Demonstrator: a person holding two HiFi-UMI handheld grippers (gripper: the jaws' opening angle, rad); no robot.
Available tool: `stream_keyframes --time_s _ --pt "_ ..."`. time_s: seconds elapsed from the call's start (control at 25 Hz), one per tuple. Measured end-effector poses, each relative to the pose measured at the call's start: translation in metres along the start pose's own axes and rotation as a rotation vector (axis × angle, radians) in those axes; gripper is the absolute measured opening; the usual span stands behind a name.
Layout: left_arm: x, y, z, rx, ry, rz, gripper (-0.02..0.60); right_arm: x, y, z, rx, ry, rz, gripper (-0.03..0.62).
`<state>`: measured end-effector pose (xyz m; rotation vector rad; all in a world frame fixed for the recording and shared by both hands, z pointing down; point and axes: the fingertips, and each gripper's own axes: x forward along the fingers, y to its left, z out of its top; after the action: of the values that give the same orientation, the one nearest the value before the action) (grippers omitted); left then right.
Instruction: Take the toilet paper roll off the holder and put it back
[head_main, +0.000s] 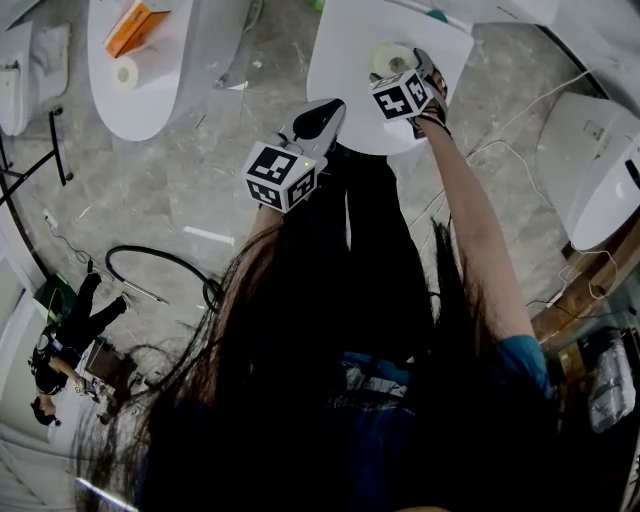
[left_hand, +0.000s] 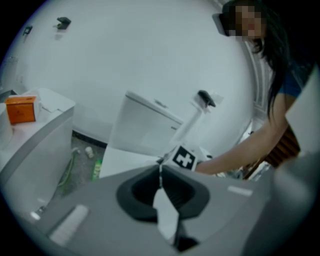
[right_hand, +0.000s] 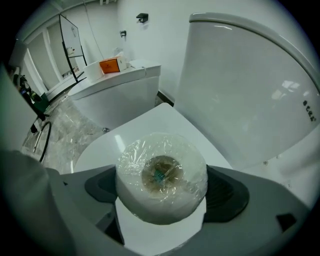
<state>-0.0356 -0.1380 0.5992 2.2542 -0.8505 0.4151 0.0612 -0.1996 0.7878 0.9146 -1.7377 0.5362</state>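
A white toilet paper roll (right_hand: 161, 175), wrapped in clear film, sits between the jaws of my right gripper (right_hand: 162, 189), which is shut on it. In the head view the roll (head_main: 390, 58) hangs just over a closed white toilet lid (head_main: 345, 60), with the right gripper (head_main: 400, 68) behind it. My left gripper (head_main: 322, 115) hovers to the left, over the lid's near edge; in its own view the left gripper (left_hand: 160, 182) has its dark pads pressed together with nothing between them. A small black wall fitting (left_hand: 205, 98) shows beyond the toilet tank (left_hand: 145, 125); I cannot tell if it is the holder.
Another toilet at the left carries an orange box (head_main: 135, 27) and a second roll (head_main: 126, 72). A black hose (head_main: 160, 262) and cables (head_main: 520, 150) lie on the stone floor. A person (head_main: 70, 335) stands at the lower left. More white fixtures (head_main: 600, 170) line the right side.
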Motion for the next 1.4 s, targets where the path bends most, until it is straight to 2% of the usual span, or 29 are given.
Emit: stream_keyframes --time_s 0.24,0.64,0.92,1.08,1.4 --pt "-0.001 -0.002 0.003 0.014 0.002 -0.009 0.000 -0.007 -0.001 -0.001 -0.029 0.018 0.007 0.460" --pt "-0.016 -0.009 0.007 0.030 -0.006 -0.016 0.000 -0.073 0.002 0.026 -0.032 -0.156 0.030 0.457" --pt "-0.042 -0.030 0.027 0.055 -0.030 -0.033 0.000 -0.173 0.011 0.050 0.185 -0.352 0.082 0.456" --pt "-0.060 -0.047 0.044 0.085 -0.035 -0.056 0.000 -0.237 0.014 0.063 0.297 -0.442 0.066 0.456" --pt "-0.111 -0.092 0.066 0.176 -0.022 -0.119 0.000 -0.334 0.038 0.061 0.637 -0.564 0.048 0.453"
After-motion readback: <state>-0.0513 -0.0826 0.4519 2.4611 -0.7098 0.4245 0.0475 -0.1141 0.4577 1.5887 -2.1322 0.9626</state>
